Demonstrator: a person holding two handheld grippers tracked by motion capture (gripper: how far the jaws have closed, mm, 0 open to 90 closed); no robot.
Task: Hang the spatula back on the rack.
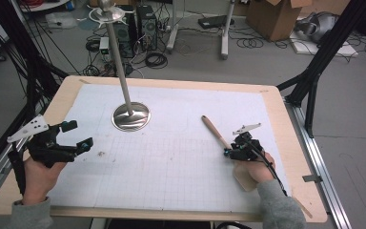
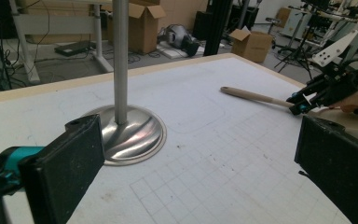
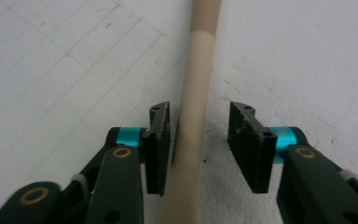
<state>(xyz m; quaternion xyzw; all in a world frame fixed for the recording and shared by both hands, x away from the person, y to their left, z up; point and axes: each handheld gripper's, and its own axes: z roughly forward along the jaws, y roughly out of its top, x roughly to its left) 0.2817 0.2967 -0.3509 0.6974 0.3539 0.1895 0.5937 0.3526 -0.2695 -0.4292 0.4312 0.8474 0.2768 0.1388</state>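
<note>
A wooden utensil with a long, pale handle (image 1: 213, 129) lies on the white gridded mat (image 1: 171, 162), right of centre; its wide end (image 1: 244, 180) sits under the person's right hand. My right gripper (image 1: 228, 152) is low over the handle. In the right gripper view the handle (image 3: 193, 116) runs between the jaws of the right gripper (image 3: 199, 116), which stand open, the left pad close against the wood and a gap at the right pad. My left gripper (image 1: 80, 134) is held at the mat's left edge, open with nothing between its jaws (image 2: 198, 140).
A steel stand with a round base (image 1: 131, 116) and a tall pole (image 1: 118, 57) stands at the back middle of the mat. The wooden table edge (image 1: 286, 124) frames the mat. Cables, boxes and black frame legs lie on the floor beyond.
</note>
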